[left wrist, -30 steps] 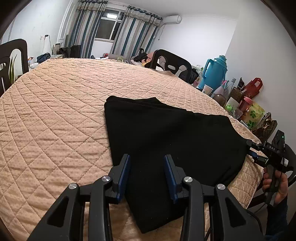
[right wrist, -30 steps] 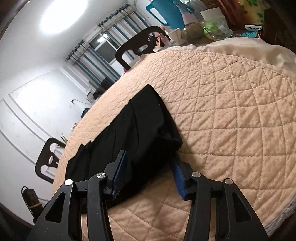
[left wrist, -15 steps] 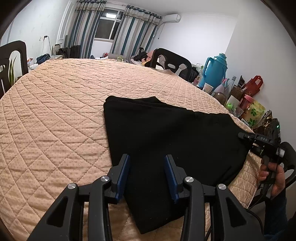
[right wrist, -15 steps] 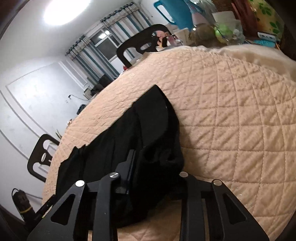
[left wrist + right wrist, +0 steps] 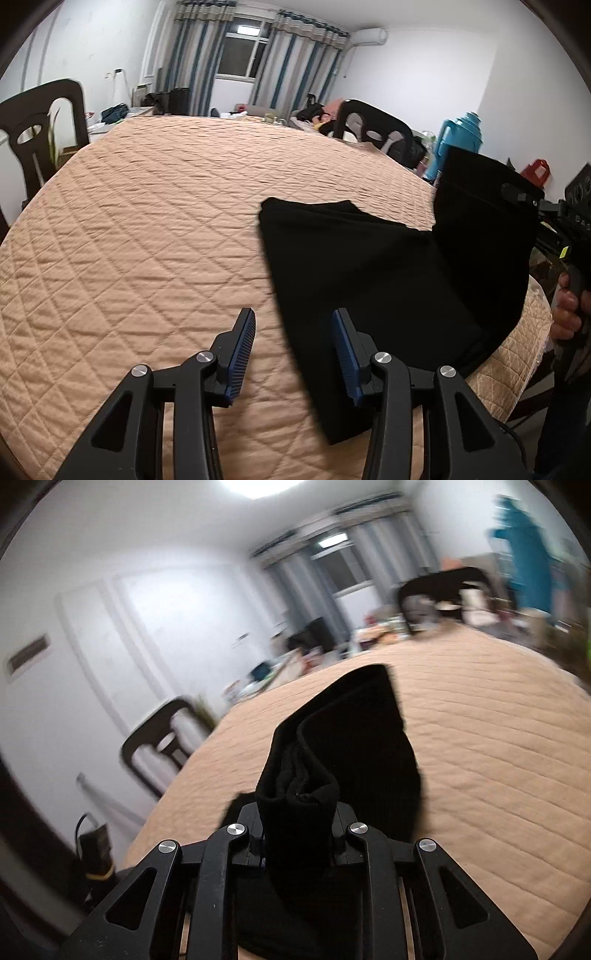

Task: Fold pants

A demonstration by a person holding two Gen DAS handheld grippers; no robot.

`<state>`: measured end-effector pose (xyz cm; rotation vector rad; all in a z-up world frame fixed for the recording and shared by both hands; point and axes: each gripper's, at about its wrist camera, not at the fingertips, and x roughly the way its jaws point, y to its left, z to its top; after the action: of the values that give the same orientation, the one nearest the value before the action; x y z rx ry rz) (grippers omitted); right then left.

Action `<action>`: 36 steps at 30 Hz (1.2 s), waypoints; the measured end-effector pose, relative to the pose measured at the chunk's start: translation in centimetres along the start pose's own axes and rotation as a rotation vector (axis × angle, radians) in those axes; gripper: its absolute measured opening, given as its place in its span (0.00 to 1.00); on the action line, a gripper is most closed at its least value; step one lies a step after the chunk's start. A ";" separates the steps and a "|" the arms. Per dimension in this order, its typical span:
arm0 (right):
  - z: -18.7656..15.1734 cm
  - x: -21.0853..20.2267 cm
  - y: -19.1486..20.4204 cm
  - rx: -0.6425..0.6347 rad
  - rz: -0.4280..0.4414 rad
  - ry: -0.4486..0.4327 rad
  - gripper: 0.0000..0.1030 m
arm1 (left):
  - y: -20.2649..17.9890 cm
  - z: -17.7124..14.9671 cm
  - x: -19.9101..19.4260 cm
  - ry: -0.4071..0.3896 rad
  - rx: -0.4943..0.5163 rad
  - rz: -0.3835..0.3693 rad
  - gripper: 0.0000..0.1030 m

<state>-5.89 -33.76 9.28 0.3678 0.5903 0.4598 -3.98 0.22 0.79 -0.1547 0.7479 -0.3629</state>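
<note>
Your right gripper [image 5: 298,834], jaws closing on bunched cloth, lifts one end of the black pants [image 5: 369,280]; the rest runs along the quilted counter [image 5: 147,229] toward your left gripper [image 5: 293,354], jaws opening, empty, astride the near edge

Left gripper [image 5: 291,347] jaws opening, empty, over quilted table [image 5: 147,240]; right gripper [image 5: 524,197] lifts black pants [image 5: 369,280] edge.
</note>
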 end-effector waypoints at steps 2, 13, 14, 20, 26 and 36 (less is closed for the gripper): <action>-0.4 2.3 2.5 -0.060 0.054 0.051 0.21 | 0.6 -0.1 -0.2 -0.002 -0.015 0.005 0.45; -6.4 12.4 6.4 -0.204 0.172 0.341 0.21 | 2.6 -1.0 -0.9 -0.006 -0.066 0.008 0.45; -6.0 12.1 6.7 -0.208 0.177 0.324 0.21 | 2.7 -0.9 -1.0 -0.008 -0.070 0.007 0.45; -5.7 12.6 9.7 -0.270 0.202 0.302 0.21 | 3.3 -0.7 -1.5 -0.023 -0.091 0.015 0.45; -7.4 13.6 9.3 -0.269 0.224 0.349 0.33 | 3.9 -0.6 -1.7 -0.026 -0.100 0.034 0.45; -6.4 9.9 10.1 -0.291 0.310 0.248 0.44 | 3.8 -0.2 -2.4 -0.043 -0.096 0.026 0.45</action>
<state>-5.51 -19.00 4.54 0.1228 0.6984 0.8871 -4.72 4.62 1.17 -0.2416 0.7249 -0.2980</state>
